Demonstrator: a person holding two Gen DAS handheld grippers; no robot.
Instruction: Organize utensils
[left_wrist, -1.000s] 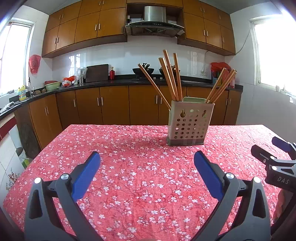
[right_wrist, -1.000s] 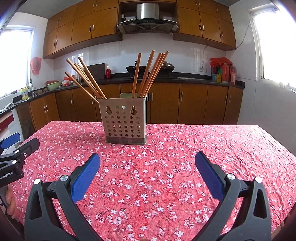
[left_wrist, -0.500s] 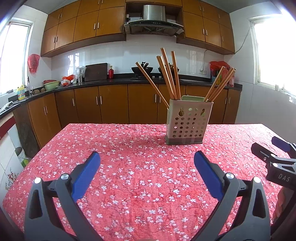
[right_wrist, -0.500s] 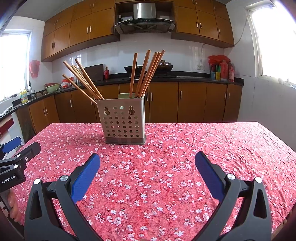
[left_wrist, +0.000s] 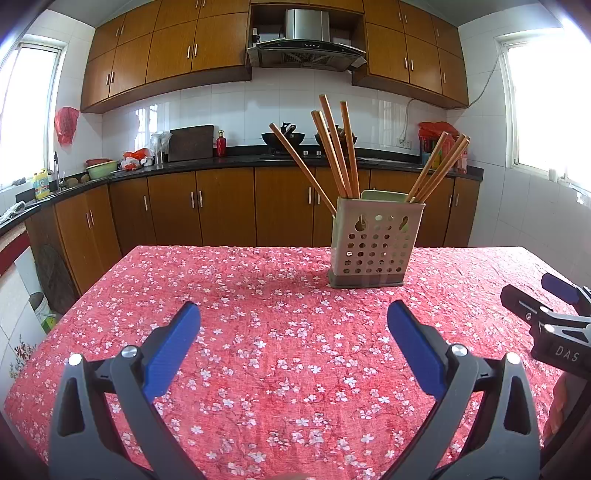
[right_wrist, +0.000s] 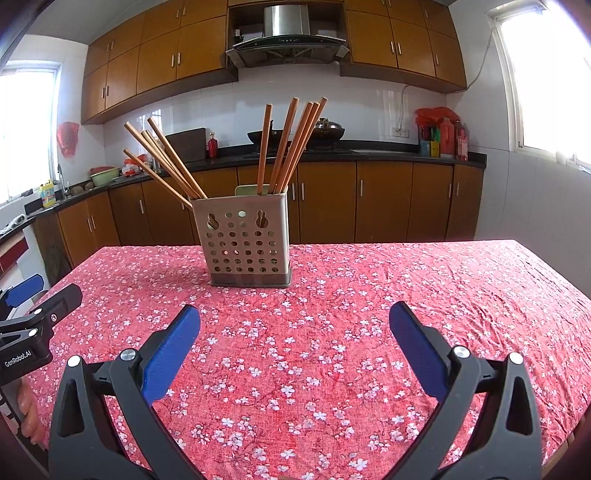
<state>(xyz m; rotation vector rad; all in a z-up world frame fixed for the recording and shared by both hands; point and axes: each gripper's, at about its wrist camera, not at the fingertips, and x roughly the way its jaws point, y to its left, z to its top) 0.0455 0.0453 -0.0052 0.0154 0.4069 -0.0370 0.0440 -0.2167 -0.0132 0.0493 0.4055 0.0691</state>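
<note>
Floral tablecloth (right_wrist: 332, 350): perforated holder (right_wrist: 243, 243) upright, chopsticks (right_wrist: 288, 147) fanned inside.

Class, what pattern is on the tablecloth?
Red tablecloth with small white-pink blossoms; clearest in the right wrist view.

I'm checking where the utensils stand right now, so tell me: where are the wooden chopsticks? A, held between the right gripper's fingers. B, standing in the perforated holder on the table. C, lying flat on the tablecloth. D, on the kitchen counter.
B: the chopsticks stick up, leaning, out of the perforated holder on the red floral tablecloth, while the right gripper and the left gripper are both open and hold nothing.
</note>
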